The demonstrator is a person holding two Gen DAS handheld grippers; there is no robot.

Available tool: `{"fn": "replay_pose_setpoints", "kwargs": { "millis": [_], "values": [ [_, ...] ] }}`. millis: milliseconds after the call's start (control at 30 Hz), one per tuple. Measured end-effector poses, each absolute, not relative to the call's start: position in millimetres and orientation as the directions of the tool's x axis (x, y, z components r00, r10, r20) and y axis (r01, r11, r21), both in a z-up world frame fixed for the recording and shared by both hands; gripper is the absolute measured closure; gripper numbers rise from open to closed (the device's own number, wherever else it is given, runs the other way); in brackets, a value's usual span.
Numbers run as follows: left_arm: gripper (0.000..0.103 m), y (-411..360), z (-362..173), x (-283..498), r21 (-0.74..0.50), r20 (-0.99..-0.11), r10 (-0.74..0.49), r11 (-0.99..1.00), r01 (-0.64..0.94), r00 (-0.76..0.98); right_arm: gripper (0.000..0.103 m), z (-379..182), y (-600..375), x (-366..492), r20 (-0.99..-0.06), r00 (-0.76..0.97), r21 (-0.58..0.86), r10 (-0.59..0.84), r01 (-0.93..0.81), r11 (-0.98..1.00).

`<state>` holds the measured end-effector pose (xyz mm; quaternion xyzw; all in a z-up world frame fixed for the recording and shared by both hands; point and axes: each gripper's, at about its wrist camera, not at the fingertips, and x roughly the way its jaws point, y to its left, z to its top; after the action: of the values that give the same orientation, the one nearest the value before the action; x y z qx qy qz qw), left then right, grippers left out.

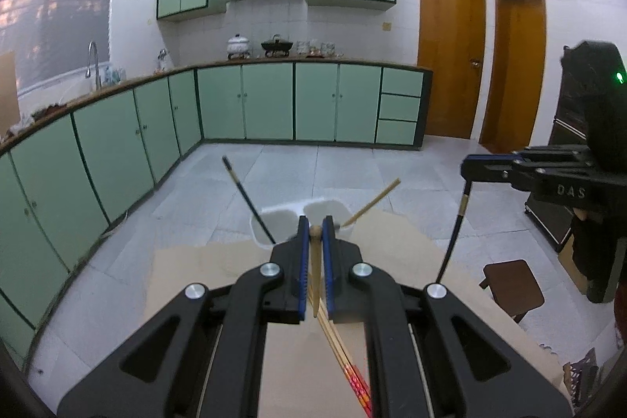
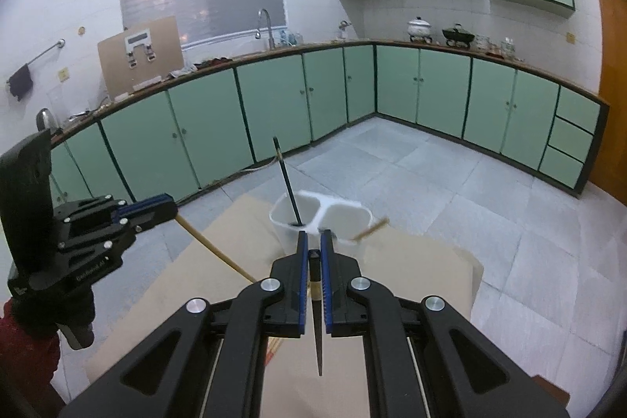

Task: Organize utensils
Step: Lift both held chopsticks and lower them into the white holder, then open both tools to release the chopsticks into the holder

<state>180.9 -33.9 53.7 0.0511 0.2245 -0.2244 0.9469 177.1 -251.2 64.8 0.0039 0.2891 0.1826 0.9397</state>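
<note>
My left gripper (image 1: 316,227) is shut on a pale wooden chopstick (image 1: 316,273) that hangs point down above the cardboard. My right gripper (image 2: 313,241) is shut on a black chopstick (image 2: 318,332), also hanging point down. Each gripper shows in the other's view: the right one (image 1: 467,169) with its black chopstick (image 1: 454,222), the left one (image 2: 174,208) with its wooden chopstick (image 2: 213,245). Just ahead stands a white two-compartment holder (image 1: 333,203) (image 2: 286,227). A black chopstick (image 1: 247,192) (image 2: 286,179) leans in its left compartment, a wooden one (image 1: 372,200) (image 2: 372,225) in its right.
A cardboard sheet (image 1: 188,269) (image 2: 423,273) covers the table under both grippers. More chopsticks with red ends (image 1: 348,363) lie on it below my left gripper. A brown stool (image 1: 513,286) stands at the right. Green cabinets line the far walls across a tiled floor.
</note>
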Motion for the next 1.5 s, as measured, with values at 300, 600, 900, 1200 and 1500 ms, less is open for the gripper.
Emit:
{"fn": "replay_pose_setpoints", "kwargs": {
  "millis": [300, 600, 900, 1200, 1500],
  "values": [
    [0.097, -40, 111, 192, 0.047, -0.329, -0.407, 0.894, 0.446, 0.852, 0.097, 130, -250, 215, -0.453, 0.811, 0.120, 0.370, -0.356, 0.927],
    [0.097, -56, 123, 242, 0.061, -0.318, -0.398, 0.897, 0.437, 0.861, 0.097, 161, -254, 282, -0.402, 0.852, 0.136, 0.334, -0.306, 0.942],
    [0.097, -60, 81, 282, 0.070, -0.377, -0.362, 0.907, 0.416, 0.852, 0.097, 101, -256, 339, -0.433, 0.863, 0.126, 0.262, -0.230, 0.965],
    [0.097, -57, 39, 317, 0.041, -0.453, -0.328, 0.921, 0.387, 0.829, 0.097, 44, -256, 353, -0.511, 0.815, 0.152, 0.272, -0.226, 0.962],
    [0.094, -53, 24, 325, 0.034, -0.500, -0.304, 0.929, 0.369, 0.811, 0.089, 19, -266, 347, -0.554, 0.790, 0.173, 0.263, -0.199, 0.965]
  ]
}}
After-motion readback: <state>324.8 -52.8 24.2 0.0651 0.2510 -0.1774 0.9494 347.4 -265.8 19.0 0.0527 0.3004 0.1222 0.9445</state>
